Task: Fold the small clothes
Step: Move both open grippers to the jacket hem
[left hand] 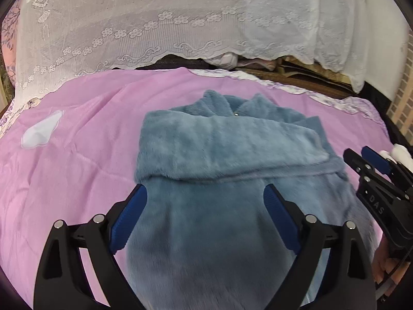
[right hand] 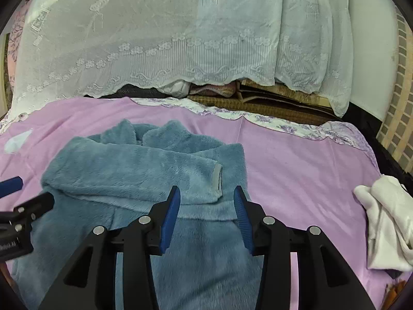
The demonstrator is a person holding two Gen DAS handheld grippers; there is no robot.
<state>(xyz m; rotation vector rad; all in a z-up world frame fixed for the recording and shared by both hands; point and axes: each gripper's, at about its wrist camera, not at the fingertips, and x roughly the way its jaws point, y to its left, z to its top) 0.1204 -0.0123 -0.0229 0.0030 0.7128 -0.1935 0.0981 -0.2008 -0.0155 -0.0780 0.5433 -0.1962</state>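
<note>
The blue fleece garment (left hand: pixel 232 206) lies on the pink bedspread (left hand: pixel 77 155), collar toward the far edge of the bed and hem running toward me under both tools, so its long axis runs near-to-far. One sleeve (right hand: pixel 144 165) is folded crosswise over the chest, its grey cuff (right hand: pixel 218 179) ending near the garment's right side. My left gripper (left hand: pixel 205 201) hangs over the body just below that sleeve, jaws spread wide with nothing between them. My right gripper (right hand: pixel 206 204) sits just short of the cuff, jaws roughly half open and gripping nothing; the cuff lies ahead of the gap, nearer this hand than the left. Whether either tool brushes the pile I cannot tell from these angles. A white cloth (right hand: pixel 384 219) is bunched near the bed's right edge, well apart from the fleece; a lace cover (left hand: pixel 180 25) hangs beyond the far edge.
</note>
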